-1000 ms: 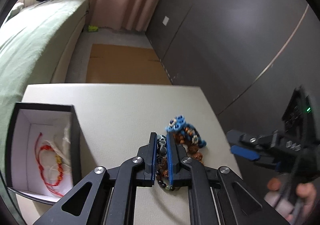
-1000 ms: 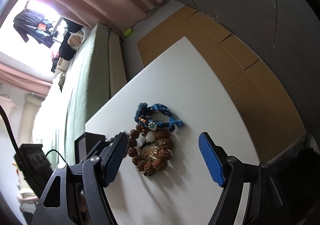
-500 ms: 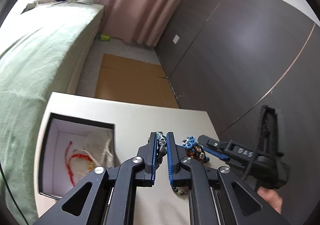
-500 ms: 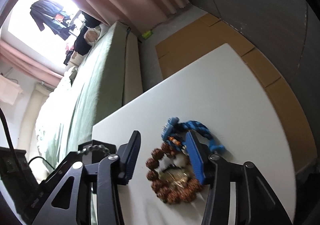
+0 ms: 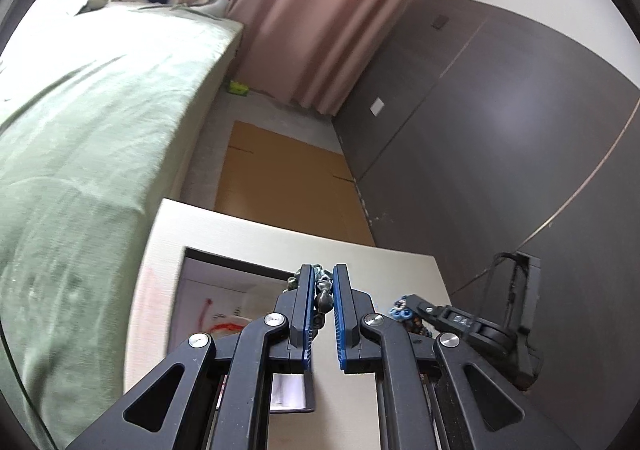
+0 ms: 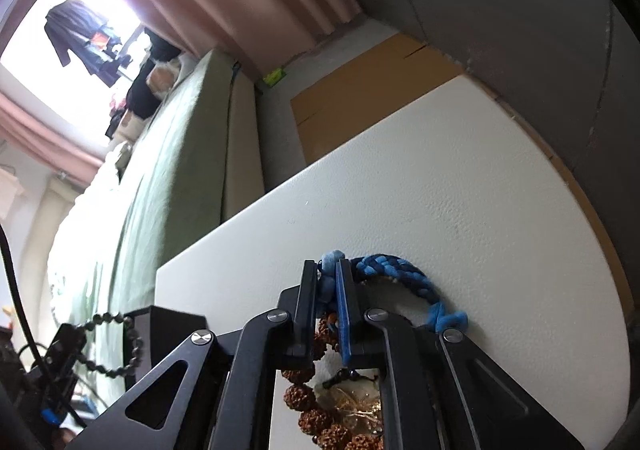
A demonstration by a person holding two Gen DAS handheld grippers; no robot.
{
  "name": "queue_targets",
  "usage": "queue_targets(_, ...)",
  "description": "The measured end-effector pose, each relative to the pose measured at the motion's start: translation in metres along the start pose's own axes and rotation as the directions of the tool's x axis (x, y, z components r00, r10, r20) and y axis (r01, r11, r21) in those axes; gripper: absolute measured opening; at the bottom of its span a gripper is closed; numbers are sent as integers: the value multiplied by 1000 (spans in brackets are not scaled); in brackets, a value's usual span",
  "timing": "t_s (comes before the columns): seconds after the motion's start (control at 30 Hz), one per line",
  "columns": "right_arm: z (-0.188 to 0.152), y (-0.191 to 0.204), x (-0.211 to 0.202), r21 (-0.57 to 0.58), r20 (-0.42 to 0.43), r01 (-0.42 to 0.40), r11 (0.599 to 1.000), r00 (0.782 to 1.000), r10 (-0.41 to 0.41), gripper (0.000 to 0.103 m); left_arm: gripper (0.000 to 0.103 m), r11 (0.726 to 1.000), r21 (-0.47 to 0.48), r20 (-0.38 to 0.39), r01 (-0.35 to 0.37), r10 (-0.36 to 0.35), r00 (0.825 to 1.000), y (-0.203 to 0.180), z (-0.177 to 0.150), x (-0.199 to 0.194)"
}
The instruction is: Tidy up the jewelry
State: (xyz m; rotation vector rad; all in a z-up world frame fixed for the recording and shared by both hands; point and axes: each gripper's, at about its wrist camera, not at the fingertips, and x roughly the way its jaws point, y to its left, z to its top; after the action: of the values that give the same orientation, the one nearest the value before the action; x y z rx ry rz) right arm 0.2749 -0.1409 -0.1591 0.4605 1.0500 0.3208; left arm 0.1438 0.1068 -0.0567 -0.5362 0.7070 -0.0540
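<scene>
Dark beaded bracelet (image 5: 323,296) hangs pinched in our left hand-held gripper (image 5: 321,314) at lower centre, above the black box (image 5: 224,256); our right hand-held gripper (image 6: 326,310) clamps the blue braided bracelet (image 6: 394,270) on the counter (image 6: 480,209).

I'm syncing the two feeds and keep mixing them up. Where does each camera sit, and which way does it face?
Left wrist: on the left gripper, facing along its fingers over the open box toward the bed; the fingers pinch a dark bead bracelet.
Right wrist: on the right gripper, low over the table, its fingers closed on the blue braided bracelet, brown beads beneath.
Shared: table, box, both bracelets, each other's gripper.
</scene>
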Motion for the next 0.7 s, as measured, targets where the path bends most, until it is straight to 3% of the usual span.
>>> queue_targets(0.33,-10,44,-56,-97,113,-127,987,984,137,10,9,999,-46,66,-11,14,998,25,5,-40)
queue_targets(0.7,-45,123,-71,-235,62,-285,929,950,307,10,9,994,-112,119,-11,24,993,53,10,-71)
